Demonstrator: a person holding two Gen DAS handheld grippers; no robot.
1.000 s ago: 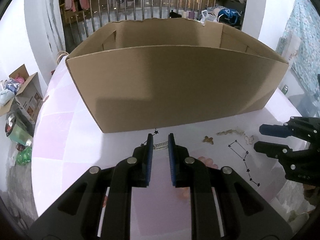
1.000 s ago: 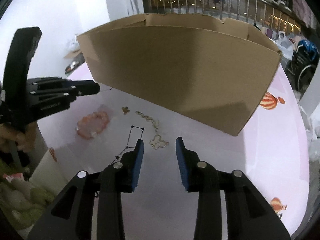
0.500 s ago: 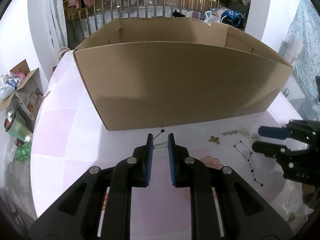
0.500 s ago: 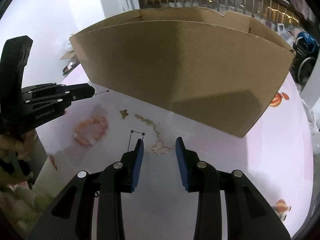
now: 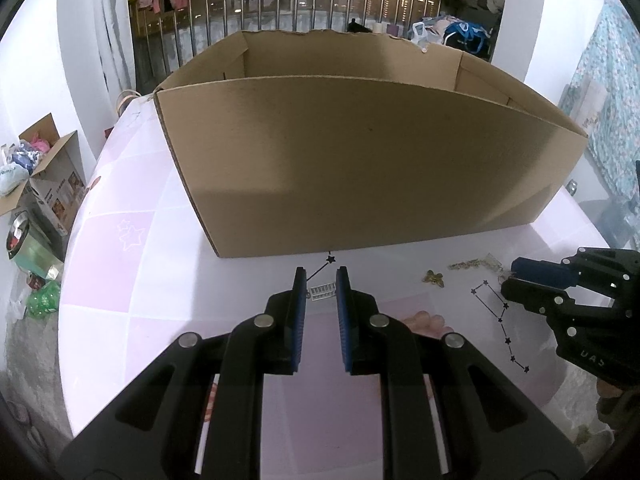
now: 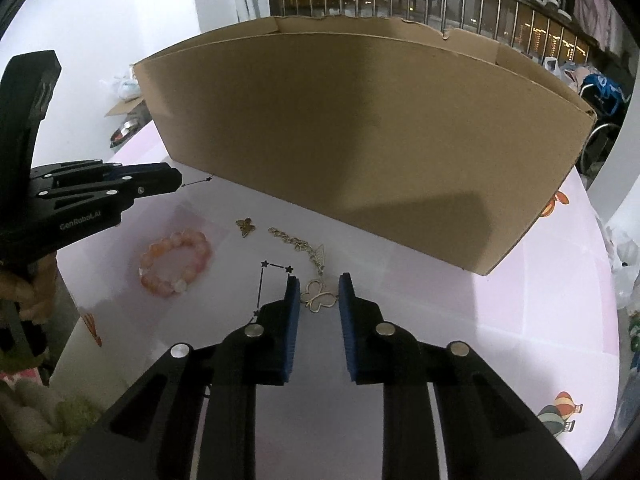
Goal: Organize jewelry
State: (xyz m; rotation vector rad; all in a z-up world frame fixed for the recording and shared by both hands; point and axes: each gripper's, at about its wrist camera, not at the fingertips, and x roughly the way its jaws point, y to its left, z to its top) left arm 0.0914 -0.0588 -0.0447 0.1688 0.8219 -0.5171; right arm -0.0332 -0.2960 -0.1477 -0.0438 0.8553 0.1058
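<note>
**What the two wrist views leave unseen**

The tall brown cardboard box (image 5: 360, 152) hides its own floor behind its near wall, and it screens the far edge of the pale pink table (image 5: 120, 280) in both views. The pink beaded bracelet (image 5: 424, 319) shows only as a sliver beside the left gripper's black finger in the left wrist view. The small white barcode tag (image 5: 322, 291) carries print too fine to read. Whether the left gripper (image 6: 176, 180) pinches the thin black star-link chain (image 6: 198, 181) cannot be told. The gold butterfly pendant (image 5: 505, 278) is almost wholly covered by the right gripper (image 5: 514, 278), whose body the right picture edge cuts off.
</note>
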